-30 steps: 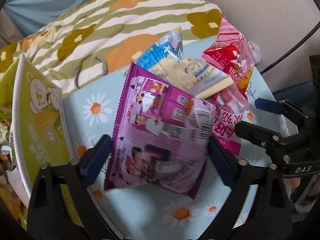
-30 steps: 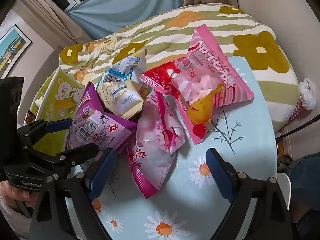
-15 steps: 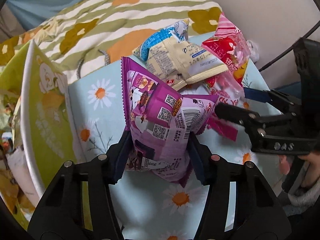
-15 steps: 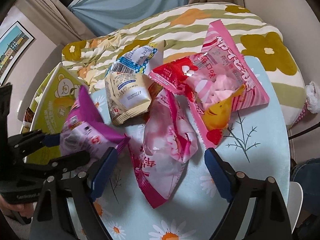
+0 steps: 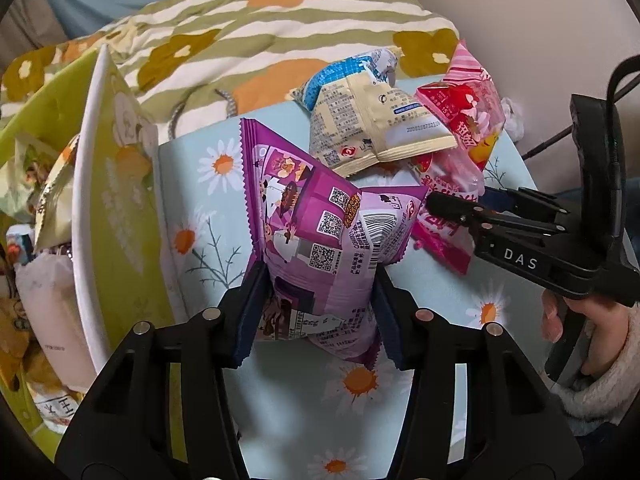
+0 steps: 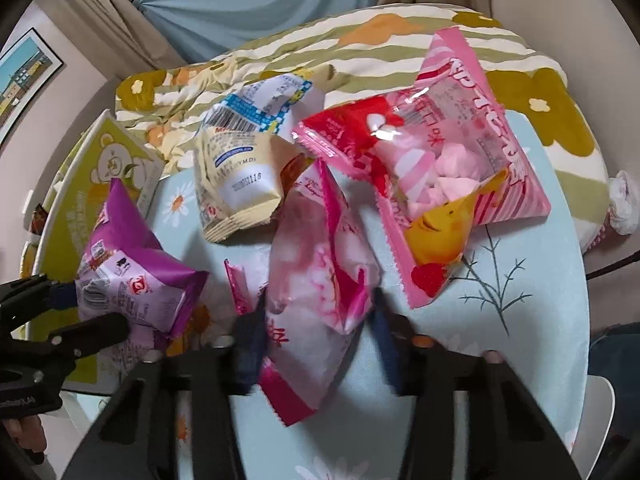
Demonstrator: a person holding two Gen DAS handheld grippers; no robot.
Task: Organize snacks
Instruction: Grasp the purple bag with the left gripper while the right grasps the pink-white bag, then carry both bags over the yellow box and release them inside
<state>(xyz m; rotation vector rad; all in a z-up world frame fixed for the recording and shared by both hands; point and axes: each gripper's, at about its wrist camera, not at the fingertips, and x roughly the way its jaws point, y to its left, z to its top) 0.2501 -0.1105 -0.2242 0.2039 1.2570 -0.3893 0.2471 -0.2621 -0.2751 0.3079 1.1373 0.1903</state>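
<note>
My left gripper [image 5: 320,312] is shut on the purple snack bag [image 5: 320,240], squeezing its lower half just above the daisy-print table; the bag also shows in the right wrist view [image 6: 136,280]. My right gripper [image 6: 316,344] is shut on the pink-and-white snack bag [image 6: 320,280], with motion blur on its fingers. A cream and blue bag [image 6: 240,184] and a pink marshmallow bag [image 6: 452,184] lie behind on the table. The right gripper also shows at the right of the left wrist view [image 5: 460,208].
A green and white box [image 5: 108,208] holding several snacks stands open at the table's left edge. A floral striped quilt [image 5: 260,40] lies behind the light blue tablecloth [image 5: 440,292]. A black cable [image 5: 552,140] hangs at the right.
My left gripper closed on the purple bag and lifted it slightly. My right gripper moved forward and closed around the pink-and-white bag.
</note>
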